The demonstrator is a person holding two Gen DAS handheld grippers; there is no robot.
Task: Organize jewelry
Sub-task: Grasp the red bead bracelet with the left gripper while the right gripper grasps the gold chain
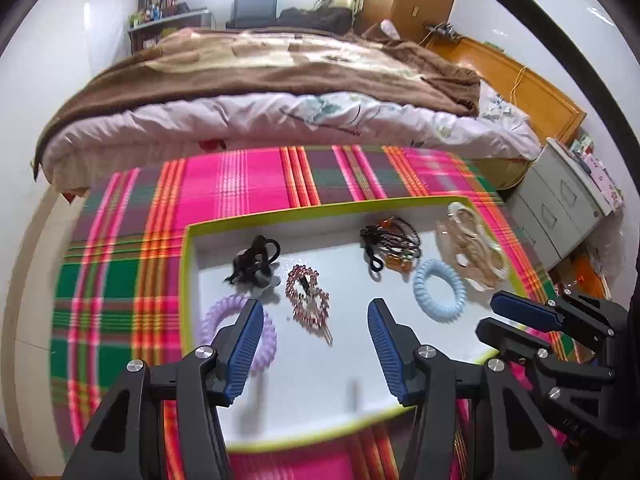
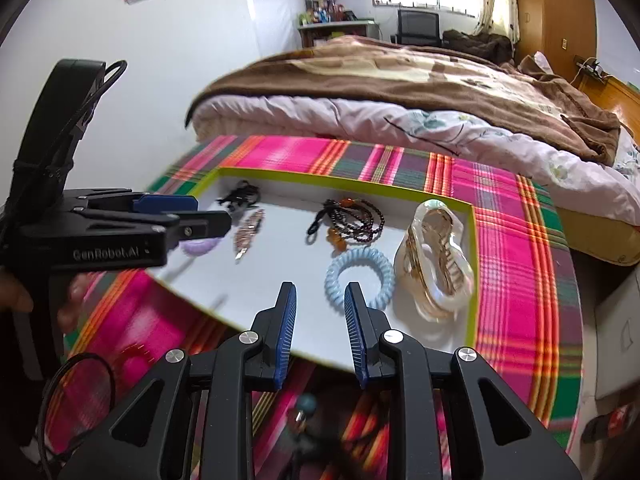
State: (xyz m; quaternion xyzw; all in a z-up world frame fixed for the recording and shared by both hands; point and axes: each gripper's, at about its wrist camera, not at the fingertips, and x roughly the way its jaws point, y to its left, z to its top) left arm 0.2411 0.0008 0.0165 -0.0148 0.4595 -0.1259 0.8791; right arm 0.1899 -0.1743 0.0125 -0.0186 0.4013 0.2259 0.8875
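Note:
A white tray with a lime-green rim (image 1: 320,205) (image 2: 344,184) lies on a plaid cloth. In it are a purple coil hair tie (image 1: 224,312) (image 2: 200,246), a pink beaded clip (image 1: 308,300) (image 2: 250,230), a black hair tie with a charm (image 1: 256,260) (image 2: 240,196), dark bead bracelets (image 1: 392,244) (image 2: 352,220), a blue coil hair tie (image 1: 439,290) (image 2: 360,276) and a pearly claw clip (image 1: 476,248) (image 2: 434,256). My left gripper (image 1: 316,308) (image 2: 216,212) is open and empty above the tray's near left. My right gripper (image 2: 320,292) (image 1: 492,316) is open and empty at the tray's near edge, close to the blue tie.
The pink and green plaid cloth (image 1: 240,184) (image 2: 516,248) covers the table. A bed with a brown blanket (image 1: 280,72) (image 2: 400,76) stands right behind it. A white drawer unit (image 1: 560,204) is at the right. A dark loop and small items (image 2: 84,384) lie on the cloth below the tray.

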